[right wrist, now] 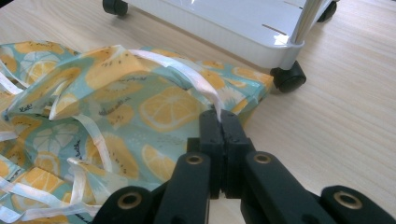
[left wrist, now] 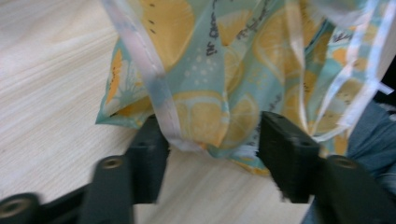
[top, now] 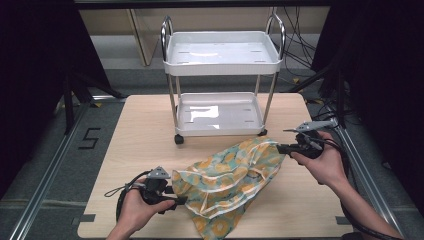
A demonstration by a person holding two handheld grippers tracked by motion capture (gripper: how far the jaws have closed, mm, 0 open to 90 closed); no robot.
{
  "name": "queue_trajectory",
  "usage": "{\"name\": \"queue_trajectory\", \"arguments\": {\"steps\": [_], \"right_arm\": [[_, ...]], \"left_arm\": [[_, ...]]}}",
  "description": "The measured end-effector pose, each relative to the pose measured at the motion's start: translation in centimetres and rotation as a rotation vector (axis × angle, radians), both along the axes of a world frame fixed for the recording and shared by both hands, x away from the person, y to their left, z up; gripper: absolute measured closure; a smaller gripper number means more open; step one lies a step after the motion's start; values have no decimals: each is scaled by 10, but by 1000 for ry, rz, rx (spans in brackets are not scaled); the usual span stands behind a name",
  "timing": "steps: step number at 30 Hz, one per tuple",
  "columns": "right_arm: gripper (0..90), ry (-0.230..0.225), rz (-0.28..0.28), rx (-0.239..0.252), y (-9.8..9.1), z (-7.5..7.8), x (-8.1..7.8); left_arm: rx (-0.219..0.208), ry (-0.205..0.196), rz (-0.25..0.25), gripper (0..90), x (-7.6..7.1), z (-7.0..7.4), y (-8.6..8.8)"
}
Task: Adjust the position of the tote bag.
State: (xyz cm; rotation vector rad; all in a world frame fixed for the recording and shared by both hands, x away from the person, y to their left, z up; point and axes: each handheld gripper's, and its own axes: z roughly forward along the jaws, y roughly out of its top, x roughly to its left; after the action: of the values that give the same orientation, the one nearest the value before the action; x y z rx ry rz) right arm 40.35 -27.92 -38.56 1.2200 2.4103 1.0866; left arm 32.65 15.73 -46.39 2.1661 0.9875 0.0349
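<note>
My right gripper (right wrist: 219,122) is pinched tight on a white ribbon handle (right wrist: 187,72) of the fruit-print bag (top: 230,177). My left gripper (left wrist: 212,154) is open, with the bag's bottom edge between its jaws but not squeezed. The bag lies crumpled on the wooden table (top: 145,135), stretched between my two hands. Just behind the bag stands a white cart (top: 220,80) with two trays and black wheels.
</note>
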Motion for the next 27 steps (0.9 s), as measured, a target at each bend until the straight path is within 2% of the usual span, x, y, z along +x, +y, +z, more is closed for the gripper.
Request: {"name": "queue_trajectory", "arguments": {"steps": [1, 2, 3, 4, 5, 6, 7, 8, 9, 10, 11, 12, 13, 14, 15, 17, 18, 19, 22, 23, 26, 27], "right_arm": [[900, 9, -8, 4, -1, 0, 0], [900, 9, -8, 4, -1, 0, 0], [900, 13, -27, 24, -1, -1, 0], [900, 13, -27, 24, -1, -1, 0], [900, 7, -17, 8, -4, -1, 0], [900, 7, -17, 8, -4, -1, 0], [900, 11, -21, 6, -6, 0, 0], [900, 11, -21, 6, -6, 0, 0], [900, 27, -9, -11, -8, -1, -1], [900, 27, -9, -11, -8, -1, -1], [900, 20, -9, -6, -7, -3, -1], [900, 20, -9, -6, -7, -3, -1], [900, 18, -26, 14, -6, -5, -3], [900, 18, -13, 7, -7, -6, -3], [900, 32, -4, -1, -7, -7, -6], [900, 20, 3, -3, -7, -8, -6], [900, 48, 8, -22, -8, -7, -9], [900, 38, 20, -20, -8, -10, -13], [900, 47, 38, -37, -9, -10, -18], [900, 33, 40, -40, -9, -11, -23], [900, 21, 73, -62, -11, -12, -27], [900, 52, 67, -66, -11, -10, -33]], "left_arm": [[-25, 6, 6, 596, 2, -1, -5], [-25, 6, 6, 646, 2, -1, -5], [-1, 6, -14, 688, 4, -1, -5], [-1, 6, -14, 724, 4, -1, -5], [-6, 19, 2, 766, 4, -2, -6], [-1, 32, 1, 766, 5, -4, -6], [-4, 49, 20, 823, 3, -6, -6], [-4, 49, 20, 843, 3, -6, -6], [3, 42, 30, 857, 3, -6, -6], [3, 42, 30, 868, 3, -6, -6], [11, 22, 61, 874, 4, -4, -7], [11, 22, 61, 878, 4, -4, -7], [28, 15, 53, 878, 5, -1, -6], [41, -5, 69, 881, 7, 2, -5], [72, -12, 66, 884, 9, 6, -4], [99, -24, 75, 885, 13, 12, -2], [116, -52, 73, 886, 16, 15, -1], [124, -74, 86, 886, 23, 20, 1], [126, -90, 101, 887, 29, 24, 2], [124, -99, 126, 887, 34, 28, 2], [136, -115, 116, 887, 38, 33, 2], [128, -116, 112, 887, 38, 38, -1]]}}
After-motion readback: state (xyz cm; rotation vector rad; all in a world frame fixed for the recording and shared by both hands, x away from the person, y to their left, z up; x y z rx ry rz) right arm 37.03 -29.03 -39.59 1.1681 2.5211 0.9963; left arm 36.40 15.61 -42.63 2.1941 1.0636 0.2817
